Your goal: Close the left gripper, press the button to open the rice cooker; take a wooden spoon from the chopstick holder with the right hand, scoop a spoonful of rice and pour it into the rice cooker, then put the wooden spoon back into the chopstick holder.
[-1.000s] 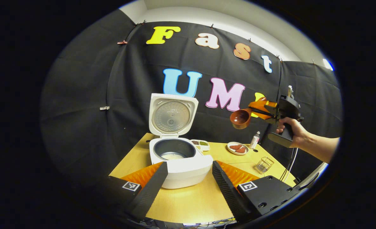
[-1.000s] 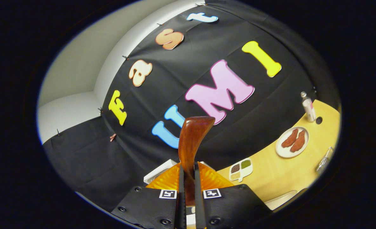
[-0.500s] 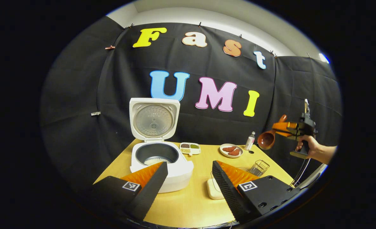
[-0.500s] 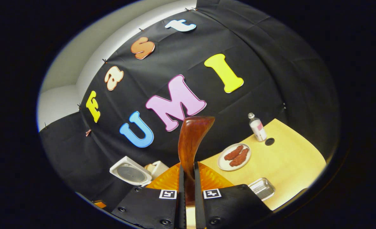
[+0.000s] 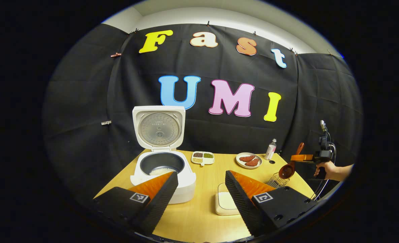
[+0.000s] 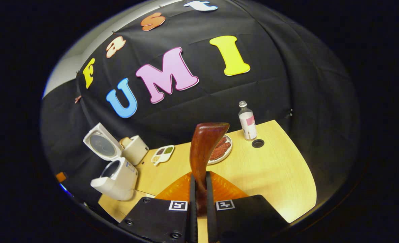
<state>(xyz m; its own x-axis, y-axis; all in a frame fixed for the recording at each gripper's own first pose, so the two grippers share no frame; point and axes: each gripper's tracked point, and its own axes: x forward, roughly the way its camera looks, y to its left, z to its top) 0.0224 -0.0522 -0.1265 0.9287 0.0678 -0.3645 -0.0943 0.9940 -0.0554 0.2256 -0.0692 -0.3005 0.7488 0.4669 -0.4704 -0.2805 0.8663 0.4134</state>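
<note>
- Big picture: the pale wooden tabletop (image 5: 202, 216) carries everything, smooth and matte, set against the black cloth wall.
- The rice cooker (image 5: 164, 168) stands at the left with its white lid thrown upright, dark round pot showing a patch of white rice at the bottom. So the button press and the pour look done, I'd say.
- Left gripper (image 5: 201, 199) hangs low in front of the cooker, fingers spread wide, nothing between them; ribbed textured pads.
- Just ahead of it lies a shallow rectangular tray of rice (image 5: 227, 202), cream rim, white grains inside.
- Over at the right edge, the right gripper (image 5: 302, 157), carried by a hand (image 5: 327, 170), is clamped tight on the wooden spoon (image 6: 204, 152). Glossy reddish-brown wood, curved handle, round bowl hanging downward.
- That bowl hovers just above the chopstick holder (image 5: 278, 180), a small open wire basket.
- We're on the last step: returning the spoon. Next it needs lowering bowl-first into the basket, lined up with the opening, then a release. The wire frame looks light and may tip if nudged.
</note>
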